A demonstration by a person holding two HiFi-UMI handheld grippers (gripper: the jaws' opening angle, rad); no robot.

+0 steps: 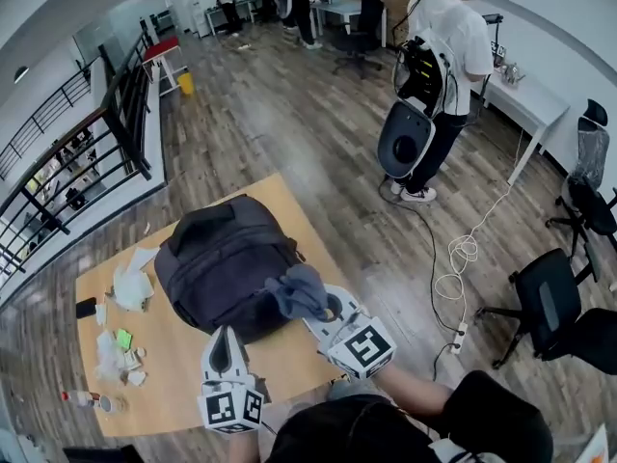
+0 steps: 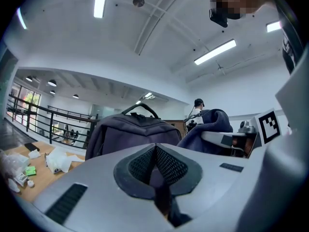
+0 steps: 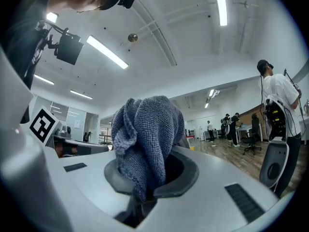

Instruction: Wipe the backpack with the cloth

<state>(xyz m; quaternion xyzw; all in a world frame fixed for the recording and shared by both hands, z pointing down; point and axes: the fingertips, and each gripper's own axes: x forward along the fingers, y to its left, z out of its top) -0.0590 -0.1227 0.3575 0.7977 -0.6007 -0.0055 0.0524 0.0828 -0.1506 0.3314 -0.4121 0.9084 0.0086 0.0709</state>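
Note:
A dark backpack (image 1: 227,263) lies on the wooden table (image 1: 280,355); in the left gripper view the backpack (image 2: 133,134) rises straight ahead, handle up. My right gripper (image 1: 326,309) is shut on a grey-blue cloth (image 1: 297,292), which rests against the backpack's near right side. In the right gripper view the cloth (image 3: 147,139) bulges up out of the closed jaws of the right gripper (image 3: 147,187). My left gripper (image 1: 228,336) is shut and empty, just short of the backpack's near edge. From the left gripper (image 2: 155,153) the cloth (image 2: 212,127) shows to the right.
Crumpled tissues (image 1: 130,287), a phone (image 1: 86,308) and small wrappers (image 1: 123,340) lie on the table's left part. A standing person (image 1: 439,75) carries gear beyond the table. Office chairs (image 1: 545,302) and a floor cable (image 1: 463,254) are at the right, a railing (image 1: 77,162) at the left.

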